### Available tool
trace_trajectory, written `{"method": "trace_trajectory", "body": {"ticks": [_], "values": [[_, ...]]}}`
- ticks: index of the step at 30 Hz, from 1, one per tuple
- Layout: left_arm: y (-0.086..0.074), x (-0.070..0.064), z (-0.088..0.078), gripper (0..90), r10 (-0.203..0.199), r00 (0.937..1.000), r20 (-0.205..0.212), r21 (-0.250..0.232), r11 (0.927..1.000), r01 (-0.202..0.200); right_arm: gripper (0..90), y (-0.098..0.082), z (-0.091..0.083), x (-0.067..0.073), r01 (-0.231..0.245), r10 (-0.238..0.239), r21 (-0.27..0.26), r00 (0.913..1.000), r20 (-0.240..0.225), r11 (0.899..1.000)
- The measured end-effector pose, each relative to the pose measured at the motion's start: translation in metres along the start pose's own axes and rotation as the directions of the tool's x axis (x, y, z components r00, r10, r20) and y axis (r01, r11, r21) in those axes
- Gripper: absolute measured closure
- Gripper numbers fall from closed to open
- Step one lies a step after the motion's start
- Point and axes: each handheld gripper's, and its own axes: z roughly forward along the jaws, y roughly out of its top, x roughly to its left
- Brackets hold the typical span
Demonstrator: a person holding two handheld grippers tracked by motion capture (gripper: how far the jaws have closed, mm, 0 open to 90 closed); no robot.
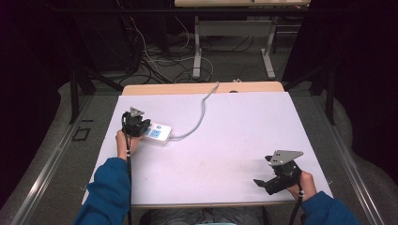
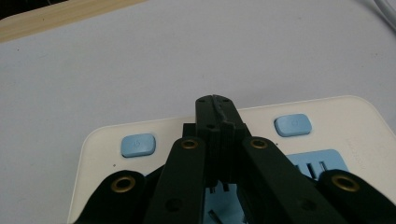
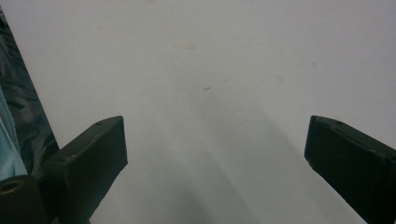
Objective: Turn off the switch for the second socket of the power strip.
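White power strip (image 2: 327, 121) with blue buttons lies flat on table (image 1: 225, 140); left gripper (image 2: 215, 105) fingers clenched above it, right gripper (image 3: 215, 154) fingers released.

Blue sleeves (image 1: 110, 187); black tools, brass rivets, grey three-cornered plates.

White power strip (image 1: 157, 133) w/ blue buttons & sockets, flat on table's left, grey cord trailing back

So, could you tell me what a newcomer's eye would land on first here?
Probably the white power strip with blue buttons at the left of the pale table, the shut left gripper poised over it. Its grey cable snakes to the far edge, while the open right gripper waits near the front right.
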Motion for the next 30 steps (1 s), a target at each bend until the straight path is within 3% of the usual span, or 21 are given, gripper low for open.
{"method": "trace_trajectory", "body": {"ticks": [12,16,21,30], "values": [[0.0003,-0.0015,-0.0004,90.0,0.012,0.9998,-0.014,0.000,0.9999,-0.012,5.4,0.0002,0.0001,-0.0003,-0.001,0.001,0.002,1.0000,-0.004,1.000],[0.0010,-0.0037,-0.0007,90.0,0.000,1.0000,-0.003,-0.012,0.9999,0.000,5.4,0.0001,0.0005,0.0003,-0.012,0.012,0.004,0.9999,-0.001,1.000],[0.0039,-0.0078,-0.0016,90.0,0.030,0.9995,-0.013,0.001,0.9995,-0.030,5.4,0.0000,0.0004,0.0004,-0.012,0.012,0.003,0.9999,-0.003,1.000],[0.0039,-0.0071,-0.0016,90.0,0.024,0.9995,-0.022,-0.003,0.9997,-0.024,5.4,0.0000,0.0007,0.0005,-0.011,0.011,0.006,0.9999,-0.003,1.000]]}}
